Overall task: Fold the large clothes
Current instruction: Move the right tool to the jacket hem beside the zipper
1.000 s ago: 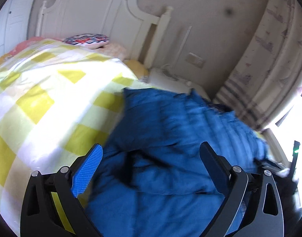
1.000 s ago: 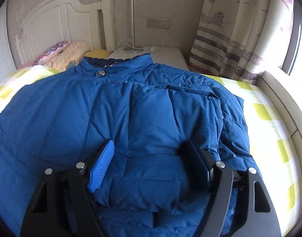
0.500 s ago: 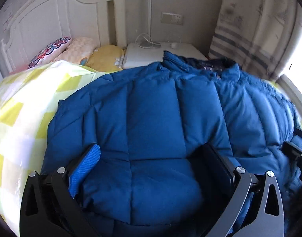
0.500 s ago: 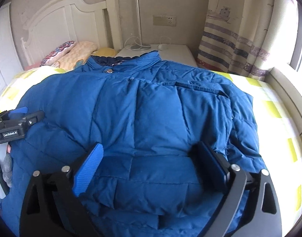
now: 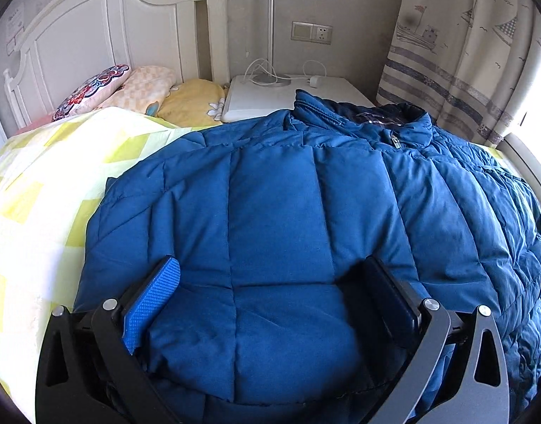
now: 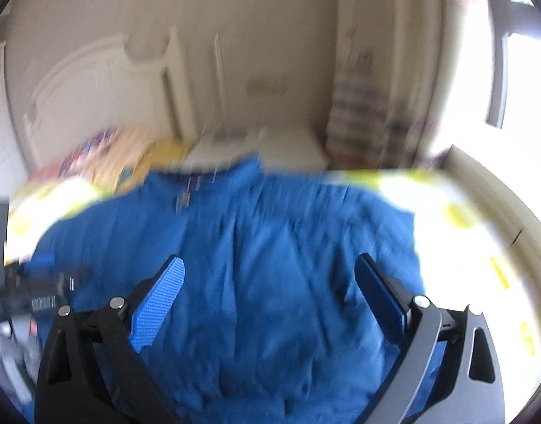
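Bed (image 5: 40, 190): blue jacket (image 5: 281, 212) lay collar toward headboard.
Left gripper (image 5: 270, 304): spread, puffy fold between, seemingly unpinched.
Right gripper (image 6: 270, 296): just released, jaws wide, nothing held.

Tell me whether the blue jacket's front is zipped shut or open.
Zipped shut: on the blue jacket the zipper pull sits just below the collar, and the quilted front shows no gap.

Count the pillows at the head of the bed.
3, side by side against the headboard: a flowered pillow farthest left, a peach checked pillow in the middle, a yellow pillow beside the nightstand. The quilt may hide others.
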A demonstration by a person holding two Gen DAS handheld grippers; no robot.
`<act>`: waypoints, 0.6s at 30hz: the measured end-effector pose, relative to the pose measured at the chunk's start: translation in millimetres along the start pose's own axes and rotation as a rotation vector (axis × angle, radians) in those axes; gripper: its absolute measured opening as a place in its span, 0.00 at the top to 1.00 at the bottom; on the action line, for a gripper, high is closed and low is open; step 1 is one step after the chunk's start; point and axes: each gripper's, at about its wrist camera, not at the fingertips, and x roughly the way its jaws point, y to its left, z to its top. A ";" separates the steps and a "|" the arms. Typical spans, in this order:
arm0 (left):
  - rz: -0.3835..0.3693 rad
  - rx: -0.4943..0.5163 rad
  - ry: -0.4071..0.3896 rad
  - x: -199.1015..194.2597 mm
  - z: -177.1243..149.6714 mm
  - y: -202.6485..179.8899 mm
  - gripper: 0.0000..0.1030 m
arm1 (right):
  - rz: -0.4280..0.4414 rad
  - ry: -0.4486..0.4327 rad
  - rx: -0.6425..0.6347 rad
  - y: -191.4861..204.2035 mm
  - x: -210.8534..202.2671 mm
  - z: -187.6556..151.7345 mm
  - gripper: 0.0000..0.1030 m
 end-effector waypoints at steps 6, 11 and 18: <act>-0.002 -0.007 -0.003 0.7 2.4 2.1 0.04 | -0.047 0.273 -0.078 4.2 70.3 -13.3 0.02; -0.003 -0.014 -0.009 -1.0 3.2 2.2 0.04 | -0.135 0.148 -0.055 4.0 19.2 -19.5 0.07; -0.026 -0.053 -0.087 -18.5 -0.2 9.4 0.04 | -0.025 0.323 -0.224 16.7 -0.5 -74.3 0.02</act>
